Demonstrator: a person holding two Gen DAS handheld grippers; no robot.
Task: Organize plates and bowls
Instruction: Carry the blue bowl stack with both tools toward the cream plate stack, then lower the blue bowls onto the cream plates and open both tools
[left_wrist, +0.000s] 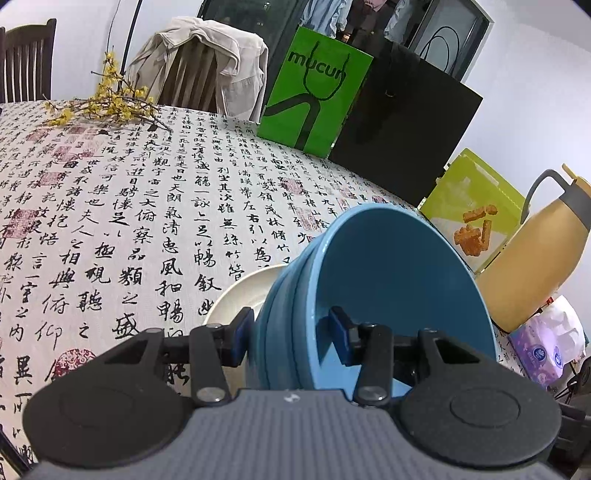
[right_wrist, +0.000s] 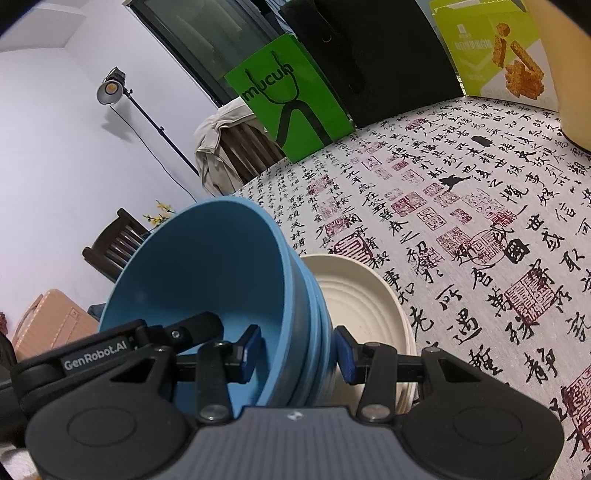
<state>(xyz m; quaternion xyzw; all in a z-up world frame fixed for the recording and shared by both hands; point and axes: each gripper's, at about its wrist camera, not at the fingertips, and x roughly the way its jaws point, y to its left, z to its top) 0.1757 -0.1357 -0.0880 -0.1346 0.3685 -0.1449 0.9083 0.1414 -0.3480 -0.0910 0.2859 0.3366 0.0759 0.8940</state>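
Note:
A stack of blue bowls is held tilted above the table; it also shows in the right wrist view. My left gripper is shut on the stack's rim wall, one pad outside and one inside. My right gripper is shut on the opposite rim wall in the same way. The left gripper's finger shows inside the bowl in the right wrist view. A stack of cream plates lies on the tablecloth just beyond and under the bowls; its edge shows in the left wrist view.
On the calligraphy tablecloth stand a green bag, a black bag, a snack box, a yellow jug and tissues. Yellow flowers lie at the far edge. Chairs stand behind.

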